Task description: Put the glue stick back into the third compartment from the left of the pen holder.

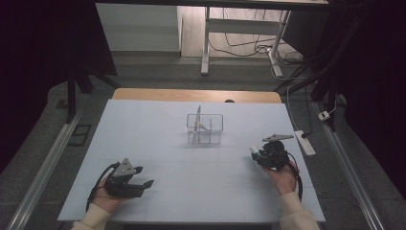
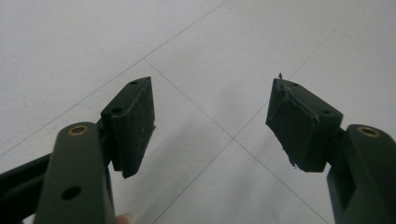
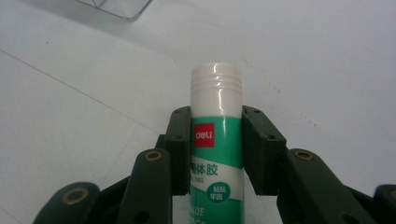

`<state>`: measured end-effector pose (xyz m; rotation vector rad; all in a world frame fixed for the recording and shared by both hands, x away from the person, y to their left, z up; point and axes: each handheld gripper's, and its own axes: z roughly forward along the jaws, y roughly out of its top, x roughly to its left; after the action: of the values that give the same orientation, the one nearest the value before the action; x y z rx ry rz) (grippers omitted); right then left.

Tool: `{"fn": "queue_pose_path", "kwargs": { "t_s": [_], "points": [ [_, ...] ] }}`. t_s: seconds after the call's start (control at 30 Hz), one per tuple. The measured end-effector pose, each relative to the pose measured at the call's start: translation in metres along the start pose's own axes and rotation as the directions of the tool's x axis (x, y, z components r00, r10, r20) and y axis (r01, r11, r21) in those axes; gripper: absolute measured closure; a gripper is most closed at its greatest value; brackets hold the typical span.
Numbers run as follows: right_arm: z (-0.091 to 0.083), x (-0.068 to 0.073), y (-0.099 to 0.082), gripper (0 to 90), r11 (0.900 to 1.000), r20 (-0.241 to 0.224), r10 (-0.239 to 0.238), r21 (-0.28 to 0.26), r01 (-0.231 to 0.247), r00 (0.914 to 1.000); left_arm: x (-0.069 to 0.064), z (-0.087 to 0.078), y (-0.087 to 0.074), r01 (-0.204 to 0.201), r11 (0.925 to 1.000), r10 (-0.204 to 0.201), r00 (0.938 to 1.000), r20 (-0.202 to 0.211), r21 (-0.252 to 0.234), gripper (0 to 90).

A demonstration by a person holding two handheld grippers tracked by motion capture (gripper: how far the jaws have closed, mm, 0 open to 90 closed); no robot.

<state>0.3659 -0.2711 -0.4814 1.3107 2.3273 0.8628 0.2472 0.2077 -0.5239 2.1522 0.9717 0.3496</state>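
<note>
Right now R gripper (image 3: 217, 154) clamps smooth cylindrical glue stick (image 3: 216, 135) w/ ribbed white cap; L gripper (image 2: 210, 121) gapes empty.

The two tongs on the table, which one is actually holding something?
The right tongs, at the table's right side, are clamped on a green-and-white glue stick. The left tongs stand open with nothing between the pads.

Two tools: left tool (image 1: 143, 177), right tool (image 1: 257, 154). One glue stick (image 3: 216, 140), white cap, green label. One clear box (image 1: 205, 128) with several compartments; exact number unclear. One thin upright item in box (image 1: 198, 116), kind unclear. One worktop (image 1: 158, 143). Two hands: left hand (image 1: 106, 199), right hand (image 1: 283, 178). One power strip (image 1: 305, 142) on floor.
</note>
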Motion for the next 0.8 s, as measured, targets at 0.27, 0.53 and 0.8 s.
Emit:
{"fn": "queue_pose_path", "kwargs": {
  "t_s": [0.27,0.53,0.8],
  "points": [
    [-0.0042,0.0026,0.0022,64.4,0.9993,-0.008,0.000,-0.037,0.000,1.0000,-0.0004,0.0010,0.0000,-0.008,0.9999,0.008,1.0000,0.000,0.008,32.4],
    [-0.0054,0.0063,0.0038,64.4,0.9985,-0.017,-0.013,-0.054,0.012,0.9998,-0.0027,0.0042,-0.0002,-0.024,0.9994,0.024,0.9997,0.001,0.026,32.3],
    [-0.0057,0.0081,0.0042,64.4,0.9973,-0.026,-0.020,-0.071,0.018,0.9994,-0.0050,0.0080,-0.0008,-0.053,0.9970,0.052,0.9986,0.006,0.057,31.4]
  ]
}}
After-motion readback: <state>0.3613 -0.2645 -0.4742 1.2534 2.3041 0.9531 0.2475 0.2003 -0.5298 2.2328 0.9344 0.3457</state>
